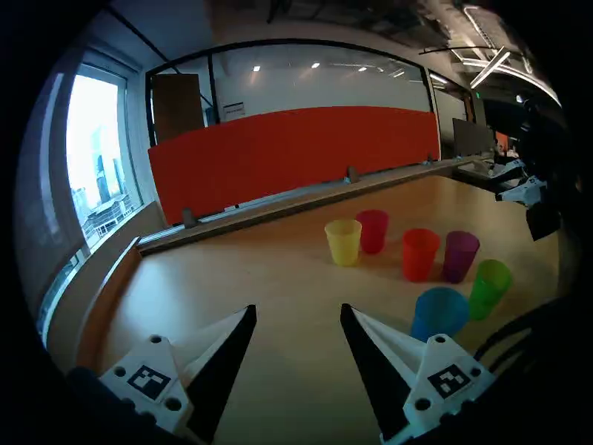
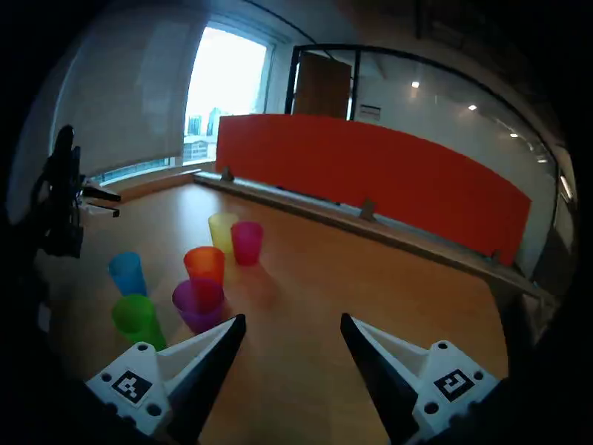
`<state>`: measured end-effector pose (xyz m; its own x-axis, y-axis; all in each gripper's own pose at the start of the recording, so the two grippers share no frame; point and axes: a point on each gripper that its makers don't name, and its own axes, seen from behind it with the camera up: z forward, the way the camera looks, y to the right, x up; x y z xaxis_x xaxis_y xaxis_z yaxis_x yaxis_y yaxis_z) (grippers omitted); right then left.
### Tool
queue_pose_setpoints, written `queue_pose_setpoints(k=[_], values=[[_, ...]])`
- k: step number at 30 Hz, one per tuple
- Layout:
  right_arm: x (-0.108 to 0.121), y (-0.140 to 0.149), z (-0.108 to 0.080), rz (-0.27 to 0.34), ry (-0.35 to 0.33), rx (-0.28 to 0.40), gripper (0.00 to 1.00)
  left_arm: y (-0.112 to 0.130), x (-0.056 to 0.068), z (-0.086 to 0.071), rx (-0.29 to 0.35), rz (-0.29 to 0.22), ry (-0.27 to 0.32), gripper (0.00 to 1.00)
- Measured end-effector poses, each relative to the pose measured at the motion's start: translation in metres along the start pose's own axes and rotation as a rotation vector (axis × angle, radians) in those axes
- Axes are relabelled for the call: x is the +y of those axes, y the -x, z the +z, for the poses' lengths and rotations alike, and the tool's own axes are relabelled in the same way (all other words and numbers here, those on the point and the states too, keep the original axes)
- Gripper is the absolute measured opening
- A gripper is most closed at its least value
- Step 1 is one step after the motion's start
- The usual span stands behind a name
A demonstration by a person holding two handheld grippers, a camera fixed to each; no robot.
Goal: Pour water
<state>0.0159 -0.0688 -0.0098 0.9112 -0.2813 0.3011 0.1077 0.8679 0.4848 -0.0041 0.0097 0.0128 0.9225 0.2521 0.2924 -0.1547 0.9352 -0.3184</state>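
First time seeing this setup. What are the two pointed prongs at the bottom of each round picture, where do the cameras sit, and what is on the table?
There is no robot: a person holds a two-finger claw in each hand, with a fisheye camera riding on each. The prongs are that claw's own fingers. The left gripper view looks along the left claw; the right gripper view looks along the right claw. Both are open and hold nothing. On the wooden table stand six upright cups close together: yellow cup, pink cup, orange cup, purple cup, green cup, blue cup. A red divider runs behind them. Whether any holds water cannot be told.
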Motion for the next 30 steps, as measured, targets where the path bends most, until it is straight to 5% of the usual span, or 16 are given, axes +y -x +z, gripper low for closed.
queue_pose_setpoints(k=[9,21,30], values=[[0.023,-0.027,-0.014,0.108,0.128,0.152,0.99,-0.019,-0.009,-0.013,0.108,-0.078,-0.059,0.84],[0.052,-0.077,-0.051,0.215,0.285,0.389,0.99,-0.047,-0.014,-0.034,0.215,-0.123,-0.135,0.84],[0.059,-0.074,-0.061,0.210,0.382,0.439,0.99,-0.059,-0.014,-0.038,0.280,-0.148,-0.188,0.84]])
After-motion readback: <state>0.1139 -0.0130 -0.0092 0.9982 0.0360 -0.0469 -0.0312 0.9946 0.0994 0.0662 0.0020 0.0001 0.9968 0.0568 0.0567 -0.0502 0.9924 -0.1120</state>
